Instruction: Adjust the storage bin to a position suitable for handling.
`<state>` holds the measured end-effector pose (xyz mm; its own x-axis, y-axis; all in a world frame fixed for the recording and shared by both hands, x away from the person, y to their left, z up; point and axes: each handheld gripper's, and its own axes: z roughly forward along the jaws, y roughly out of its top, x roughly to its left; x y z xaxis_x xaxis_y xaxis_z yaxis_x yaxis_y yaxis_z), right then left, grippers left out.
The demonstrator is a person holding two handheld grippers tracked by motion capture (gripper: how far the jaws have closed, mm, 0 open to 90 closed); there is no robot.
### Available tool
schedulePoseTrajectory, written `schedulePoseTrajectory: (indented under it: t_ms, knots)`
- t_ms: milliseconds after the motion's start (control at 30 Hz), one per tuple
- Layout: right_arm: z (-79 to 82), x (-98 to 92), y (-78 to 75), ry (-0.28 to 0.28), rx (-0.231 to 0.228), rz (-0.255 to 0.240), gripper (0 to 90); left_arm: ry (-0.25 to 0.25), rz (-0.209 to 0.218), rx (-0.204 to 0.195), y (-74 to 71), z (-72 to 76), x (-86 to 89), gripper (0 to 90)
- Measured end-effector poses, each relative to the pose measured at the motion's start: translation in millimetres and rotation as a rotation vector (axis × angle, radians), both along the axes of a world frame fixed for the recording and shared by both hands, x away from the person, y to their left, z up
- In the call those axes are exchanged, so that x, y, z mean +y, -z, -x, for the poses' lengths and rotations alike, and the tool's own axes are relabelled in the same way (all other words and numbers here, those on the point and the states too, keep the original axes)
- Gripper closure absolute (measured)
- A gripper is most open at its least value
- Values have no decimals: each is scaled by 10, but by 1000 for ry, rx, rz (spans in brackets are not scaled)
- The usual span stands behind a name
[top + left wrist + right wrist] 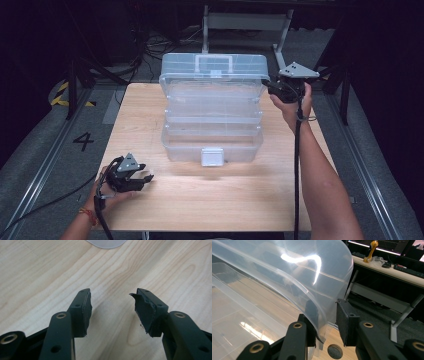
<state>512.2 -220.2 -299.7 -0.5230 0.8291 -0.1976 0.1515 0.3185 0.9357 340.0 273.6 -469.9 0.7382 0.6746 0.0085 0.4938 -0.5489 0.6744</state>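
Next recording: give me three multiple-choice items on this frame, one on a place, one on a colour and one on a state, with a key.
1. Where are the left tongs?
A. Over the near-left part of the table
B. Inside the box
C. On the lid's handle

2. What colour is the latch on the front of the clear box?
A. Red
B. White
C. Black

3. How does the box's lid stand?
A. Shut and latched
B. Taken off and lying on the table
C. Raised, tilted back, with the tiers below uncovered

Key:
1 A, the high view shows them low over bare wood, away from the box.
2 B, the latch is a white block against the clear front wall.
3 C, the lid stands up at the back with the trays stepped out in front.
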Motion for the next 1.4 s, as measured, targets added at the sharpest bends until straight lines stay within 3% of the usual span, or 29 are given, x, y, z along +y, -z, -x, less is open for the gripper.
schedulePoseTrajectory:
  t_ms: [233, 400, 500, 767, 1400]
  knots:
    - [-52, 8, -25, 5, 7, -1, 715, -12, 27, 16, 57, 47, 65, 445]
    - [-81, 6, -31, 5, 15, -11, 717, -7, 30, -2, 78, 42, 77, 431]
    - [-96, 3, -28, 2, 10, -10, 719, -6, 47, -16, 104, 36, 90, 398]
    - [-133, -27, -24, -10, 20, -36, 739, -40, 34, -11, 106, 14, 84, 282]
    - [-294, -26, -72, -11, 45, -52, 754, -42, 35, -5, 106, 19, 81, 275]
